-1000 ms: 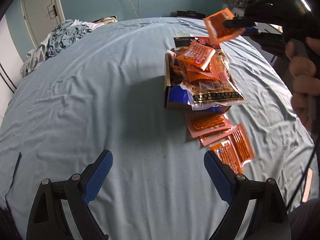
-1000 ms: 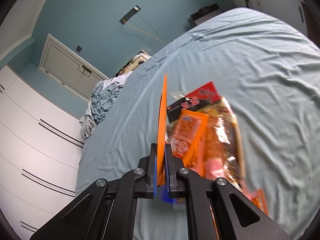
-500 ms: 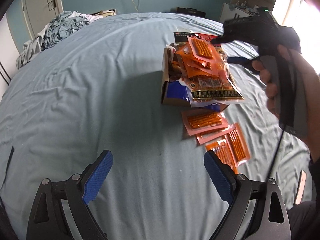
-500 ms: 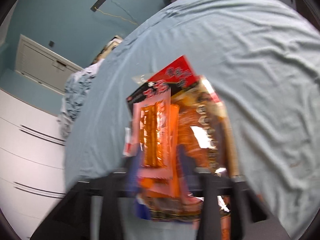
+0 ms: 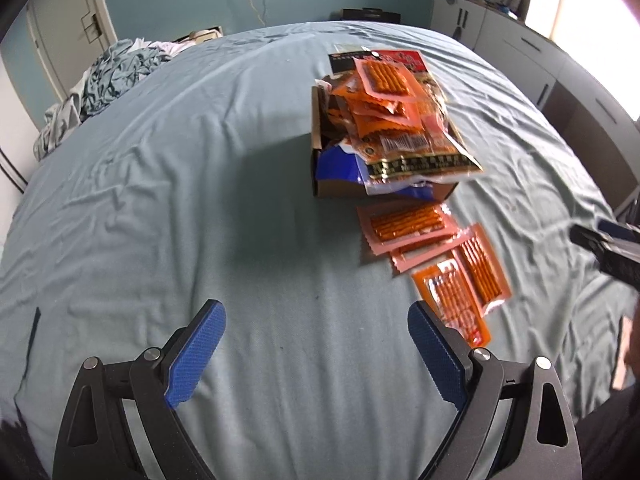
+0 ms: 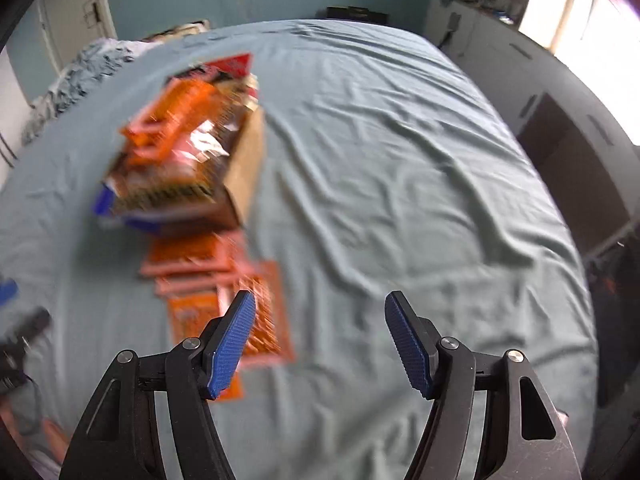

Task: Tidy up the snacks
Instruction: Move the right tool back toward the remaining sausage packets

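A wrinkled blue-sheeted bed [image 5: 168, 184] is filling the teal-walled room, crumpled bedding [image 5: 108, 76] lying far left, snack packets [image 5: 384, 104] overflowing a cardboard box [image 5: 320, 128] (more packets [image 5: 436, 252] beside it, blurred in the right view), while the left gripper [image 5: 316, 356] and right gripper [image 6: 320, 340] are hovering spread apart, empty.

The left tool [image 5: 316, 344] has its two blue-padded fingers [image 5: 196, 354] spread wide apart, and nothing is between them. The right tool [image 6: 320, 336] also has its jaws apart and holds nothing; its fingers [image 6: 232, 344] are a little closer together. In the left wrist view, the right tool's tip shows at the right edge.
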`<state>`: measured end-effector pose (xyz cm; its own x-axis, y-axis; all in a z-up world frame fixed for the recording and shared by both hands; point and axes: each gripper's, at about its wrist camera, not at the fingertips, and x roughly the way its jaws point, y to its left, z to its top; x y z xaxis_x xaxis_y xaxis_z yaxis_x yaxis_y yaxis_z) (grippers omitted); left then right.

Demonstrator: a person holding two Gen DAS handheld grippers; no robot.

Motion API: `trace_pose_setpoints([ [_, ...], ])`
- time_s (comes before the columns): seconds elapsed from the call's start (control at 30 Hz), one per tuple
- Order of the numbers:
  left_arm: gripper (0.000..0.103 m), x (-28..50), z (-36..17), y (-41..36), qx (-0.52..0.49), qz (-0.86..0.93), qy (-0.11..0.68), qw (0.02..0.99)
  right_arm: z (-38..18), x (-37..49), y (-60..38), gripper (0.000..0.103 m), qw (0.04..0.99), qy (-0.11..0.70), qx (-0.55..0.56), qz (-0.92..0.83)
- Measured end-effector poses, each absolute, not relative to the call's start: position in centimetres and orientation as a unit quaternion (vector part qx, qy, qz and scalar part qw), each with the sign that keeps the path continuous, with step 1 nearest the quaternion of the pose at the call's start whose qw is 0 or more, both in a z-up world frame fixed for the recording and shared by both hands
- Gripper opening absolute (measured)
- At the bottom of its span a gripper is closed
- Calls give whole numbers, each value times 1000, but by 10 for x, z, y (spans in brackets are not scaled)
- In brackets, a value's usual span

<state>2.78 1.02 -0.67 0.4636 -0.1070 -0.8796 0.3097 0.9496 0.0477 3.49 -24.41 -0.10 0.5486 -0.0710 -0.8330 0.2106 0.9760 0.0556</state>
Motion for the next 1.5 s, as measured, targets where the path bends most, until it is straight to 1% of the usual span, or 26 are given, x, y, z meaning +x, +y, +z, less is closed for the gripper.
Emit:
trace_pose_setpoints([
  [0.13, 94, 20, -13, 0, 129, -122, 502, 846, -20, 12, -255, 67, 860, 489, 116, -87],
  [0.2, 94, 17, -16, -2, 138, -120, 503, 844, -32, 5, -260, 67, 850, 505, 118, -97],
  [0.27, 94, 13, -18, -4, 148, -116, 502, 844, -47, 8, -260, 67, 834, 527, 123, -105],
  [0.37, 94, 12, -20, -5, 154, -110, 500, 845, -52, 13, -263, 67, 823, 539, 146, -99],
  [0.5, 94, 15, -21, -5, 148, -105, 497, 848, -42, 15, -265, 67, 844, 504, 143, -116],
  [0.57, 94, 16, -22, -5, 147, -100, 496, 850, -39, 10, -265, 67, 847, 490, 130, -160],
  [0.7, 94, 18, -27, -6, 145, -98, 503, 846, -35, 2, -262, 67, 865, 447, 166, -159],
  [0.77, 94, 19, -30, -7, 146, -99, 506, 845, -37, 2, -259, 67, 865, 449, 178, -140],
  [1.03, 94, 23, -35, -15, 155, -104, 509, 840, -57, 22, -260, 67, 854, 500, 112, -89],
  [1.13, 94, 24, -35, -18, 159, -108, 505, 841, -64, 31, -263, 67, 844, 516, 107, -99],
  [1.27, 94, 26, -37, -19, 159, -109, 507, 840, -69, 41, -263, 67, 835, 533, 121, -66],
  [1.5, 94, 26, -40, -17, 161, -104, 514, 836, -72, 58, -249, 67, 840, 533, 104, -13],
])
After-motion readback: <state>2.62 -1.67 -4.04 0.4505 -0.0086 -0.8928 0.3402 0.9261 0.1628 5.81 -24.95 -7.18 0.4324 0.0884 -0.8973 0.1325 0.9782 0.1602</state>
